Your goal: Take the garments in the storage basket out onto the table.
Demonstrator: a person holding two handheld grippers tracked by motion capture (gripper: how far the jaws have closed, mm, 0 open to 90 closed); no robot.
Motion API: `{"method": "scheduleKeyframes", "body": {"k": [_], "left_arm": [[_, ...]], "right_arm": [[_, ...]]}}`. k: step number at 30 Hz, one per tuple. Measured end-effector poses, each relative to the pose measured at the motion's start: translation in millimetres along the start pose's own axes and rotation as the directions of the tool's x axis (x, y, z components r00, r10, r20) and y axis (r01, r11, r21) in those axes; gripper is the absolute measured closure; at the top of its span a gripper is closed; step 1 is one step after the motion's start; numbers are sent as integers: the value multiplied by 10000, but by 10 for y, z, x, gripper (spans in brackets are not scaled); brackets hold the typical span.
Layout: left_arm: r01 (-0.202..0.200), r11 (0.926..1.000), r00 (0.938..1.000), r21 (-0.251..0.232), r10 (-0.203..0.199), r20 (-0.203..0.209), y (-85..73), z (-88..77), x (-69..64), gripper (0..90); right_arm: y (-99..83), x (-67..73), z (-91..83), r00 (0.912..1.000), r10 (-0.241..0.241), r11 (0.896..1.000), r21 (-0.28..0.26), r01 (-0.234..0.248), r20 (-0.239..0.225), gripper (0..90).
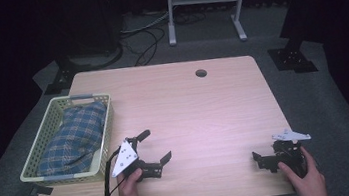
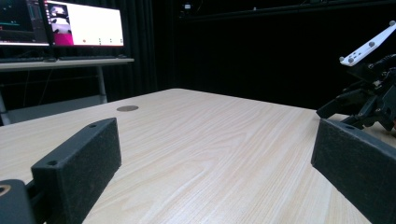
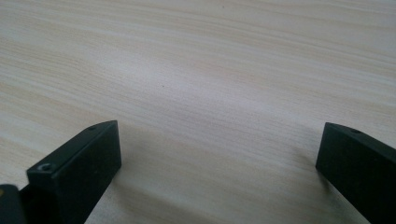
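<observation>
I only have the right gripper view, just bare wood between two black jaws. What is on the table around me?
Observer: A pale green basket sits at the table's left edge, holding a folded blue plaid cloth.
Operator: Where is the left hand-held gripper?
Observer: The left hand-held gripper rests on the table just right of the basket, jaws wide open with nothing between them.
Operator: How close is my right hand-held gripper to it?
Observer: The right hand-held gripper sits well apart, near the front right corner, jaws open, pointing toward the left one.

cloth (image 1: 72, 138): blue checked, soft, bunched up
where: lying inside the pale green basket (image 1: 108, 128) at the table's left side
</observation>
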State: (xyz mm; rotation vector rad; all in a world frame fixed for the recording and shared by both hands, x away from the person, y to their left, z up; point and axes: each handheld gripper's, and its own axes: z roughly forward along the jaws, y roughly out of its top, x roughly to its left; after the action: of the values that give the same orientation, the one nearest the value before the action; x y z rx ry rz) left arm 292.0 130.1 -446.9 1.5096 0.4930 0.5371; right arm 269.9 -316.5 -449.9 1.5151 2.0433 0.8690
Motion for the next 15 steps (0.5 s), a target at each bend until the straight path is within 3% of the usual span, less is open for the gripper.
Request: {"method": "scheduleKeyframes", "body": {"k": [15], "left_arm": [[-63,9998,9999,165,61,87,8,-15,-18,7]], "right_arm": [[1,0,0,10000,2,10000,3,-2,0,0]]}}
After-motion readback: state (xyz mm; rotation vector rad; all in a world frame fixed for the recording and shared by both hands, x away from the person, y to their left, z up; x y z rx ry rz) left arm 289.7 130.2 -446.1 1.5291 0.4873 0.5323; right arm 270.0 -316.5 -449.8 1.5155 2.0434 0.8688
